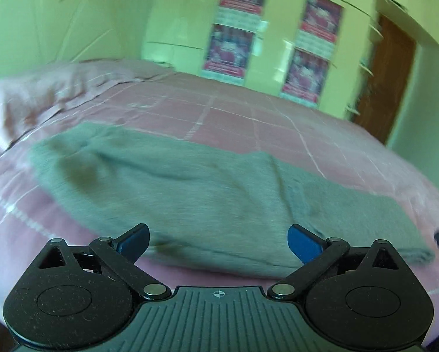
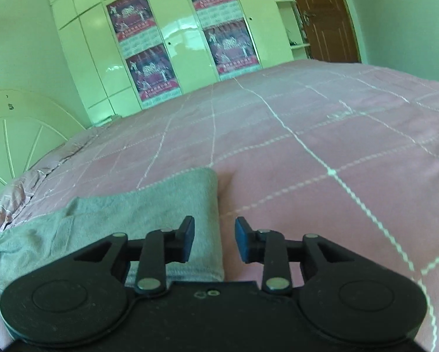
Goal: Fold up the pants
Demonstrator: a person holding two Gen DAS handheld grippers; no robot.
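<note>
Grey pants [image 1: 190, 187] lie folded into a long band across the pink checked bed cover [image 1: 248, 117]. My left gripper [image 1: 216, 231] hangs over the band's near edge, jaws wide open, nothing between the blue pads. In the right wrist view the same grey pants [image 2: 149, 202] end in a squared folded corner. My right gripper [image 2: 215, 221] stands at that corner with a narrow gap between its jaws. Its left finger [image 2: 187, 234] is over the cloth and its right finger [image 2: 243, 237] over the bare bed cover [image 2: 307, 146]. Neither pad presses on the fabric.
A pink pillow [image 1: 43, 94] lies at the far left of the bed, by a pale headboard [image 2: 20, 126]. Behind the bed stands a glossy wardrobe [image 2: 166, 29] with posters, and a brown door [image 2: 322, 14] is at the right. Bare cover stretches beyond the pants.
</note>
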